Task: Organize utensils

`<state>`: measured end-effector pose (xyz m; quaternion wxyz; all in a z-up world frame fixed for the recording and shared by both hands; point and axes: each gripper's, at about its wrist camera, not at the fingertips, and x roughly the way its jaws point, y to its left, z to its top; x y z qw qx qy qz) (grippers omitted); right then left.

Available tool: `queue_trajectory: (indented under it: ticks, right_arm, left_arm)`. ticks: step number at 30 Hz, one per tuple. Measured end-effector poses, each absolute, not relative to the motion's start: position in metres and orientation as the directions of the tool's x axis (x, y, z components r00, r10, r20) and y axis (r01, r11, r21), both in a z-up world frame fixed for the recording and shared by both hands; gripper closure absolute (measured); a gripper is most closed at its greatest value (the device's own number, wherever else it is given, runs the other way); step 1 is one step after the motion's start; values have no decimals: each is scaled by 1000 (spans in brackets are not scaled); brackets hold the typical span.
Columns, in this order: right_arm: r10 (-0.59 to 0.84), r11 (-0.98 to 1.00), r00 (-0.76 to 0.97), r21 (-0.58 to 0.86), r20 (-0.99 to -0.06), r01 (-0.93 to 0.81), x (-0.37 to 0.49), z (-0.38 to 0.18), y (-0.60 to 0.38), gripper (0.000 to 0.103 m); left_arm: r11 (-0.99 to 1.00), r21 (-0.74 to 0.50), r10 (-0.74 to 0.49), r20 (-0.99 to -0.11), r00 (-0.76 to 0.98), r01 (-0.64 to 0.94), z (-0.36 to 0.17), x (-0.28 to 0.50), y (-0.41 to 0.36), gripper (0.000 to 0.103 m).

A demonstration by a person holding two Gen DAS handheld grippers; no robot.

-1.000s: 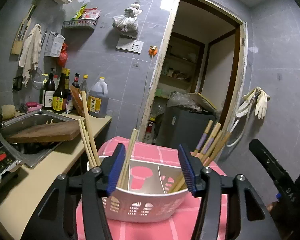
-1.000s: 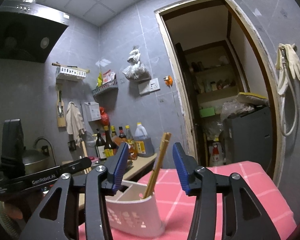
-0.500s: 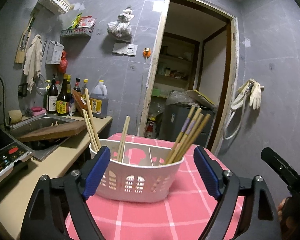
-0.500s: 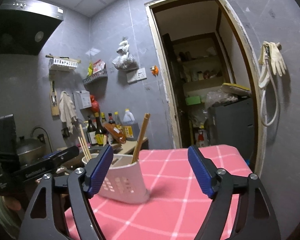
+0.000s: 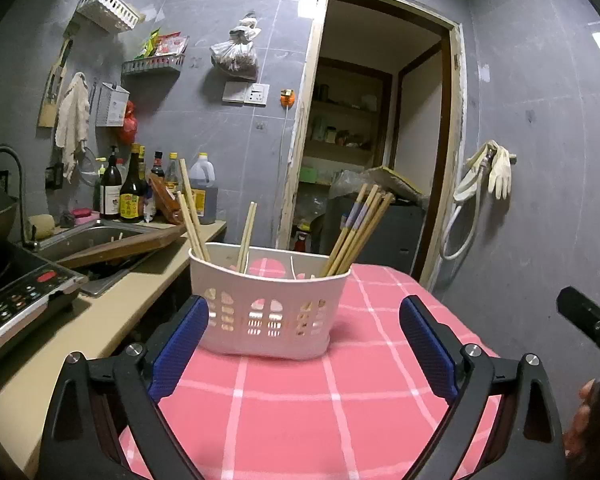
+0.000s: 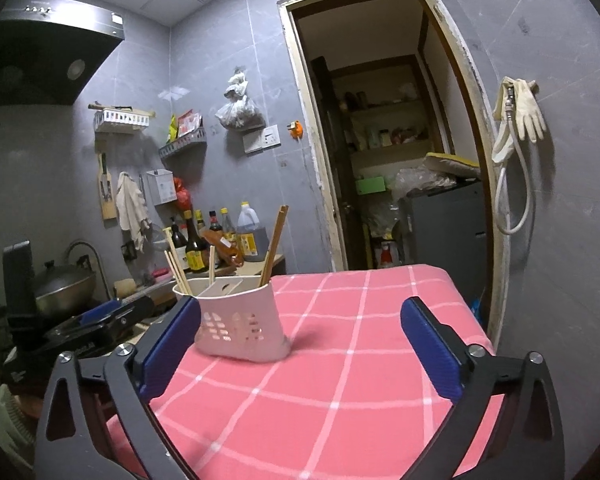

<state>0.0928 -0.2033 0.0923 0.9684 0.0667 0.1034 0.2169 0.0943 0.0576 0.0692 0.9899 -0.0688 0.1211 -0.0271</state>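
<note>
The white utensil basket [image 5: 266, 304] stands upright on the pink checked table [image 5: 340, 408], chopsticks [image 5: 358, 228] sorted into its compartments. Both the left hand-held gripper [image 5: 304, 344] and the right hand-held gripper [image 6: 300, 344] are released, jaws opening with nothing between the pads and clear of the basket. The sorting step appears finished; any next move calls for a check for stray utensils.

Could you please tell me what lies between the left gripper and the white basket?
Nothing but bare pink checked cloth: the left wrist view shows the left gripper, jaws opening, apart from the basket.
</note>
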Motion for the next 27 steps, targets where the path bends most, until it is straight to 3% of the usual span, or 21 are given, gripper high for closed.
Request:
queue_trajectory:
  ticks: [11, 27]
  right_arm:
    - [360, 932, 914, 110, -187, -344, 62, 74, -208, 0]
    - [287, 958, 939, 41, -189, -285, 52, 54, -207, 0]
  left_arm:
    - [993, -117, -49, -245, 968, 20, 50, 58, 47, 2]
    - [997, -69, 27, -242, 970, -45, 26, 44, 46, 2]
